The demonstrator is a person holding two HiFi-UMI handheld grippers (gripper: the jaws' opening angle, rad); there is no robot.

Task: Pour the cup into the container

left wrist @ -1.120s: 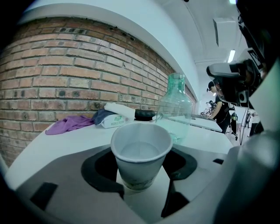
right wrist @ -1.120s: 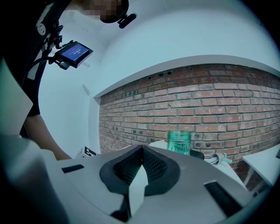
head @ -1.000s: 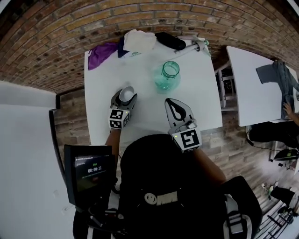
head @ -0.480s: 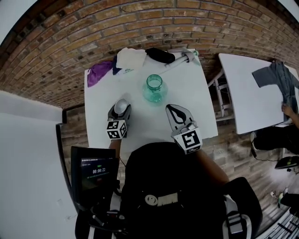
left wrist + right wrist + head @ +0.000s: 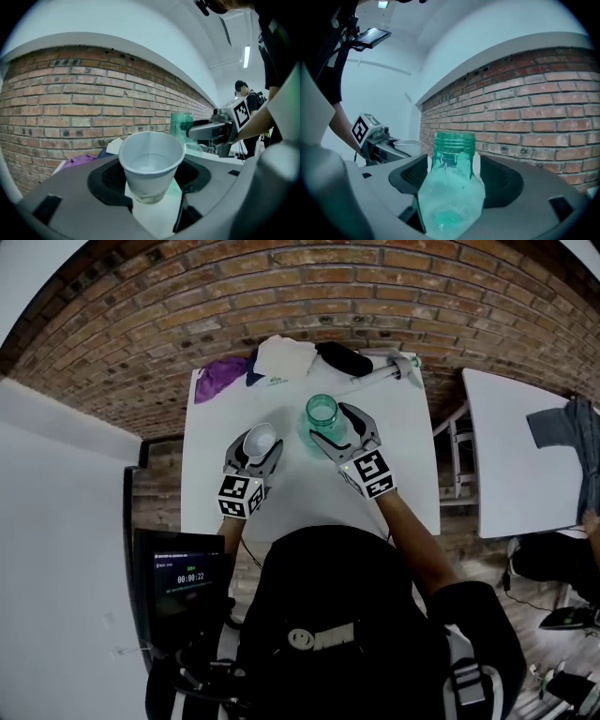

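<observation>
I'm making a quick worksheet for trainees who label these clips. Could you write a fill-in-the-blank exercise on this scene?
1. The left gripper is shut on a paper cup whose colour is ____.
2. The open-mouthed container between the right gripper's jaws is tinted ____.
3. The wall behind the table is built of ____.
Missing words: white; green; brick.
Note: the right gripper's jaws have just been opening, and the container stands between them ungripped.

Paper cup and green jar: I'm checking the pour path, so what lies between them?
Nothing stands there: the head view shows only a bare strip of white table between the paper cup and the green jar.
</observation>
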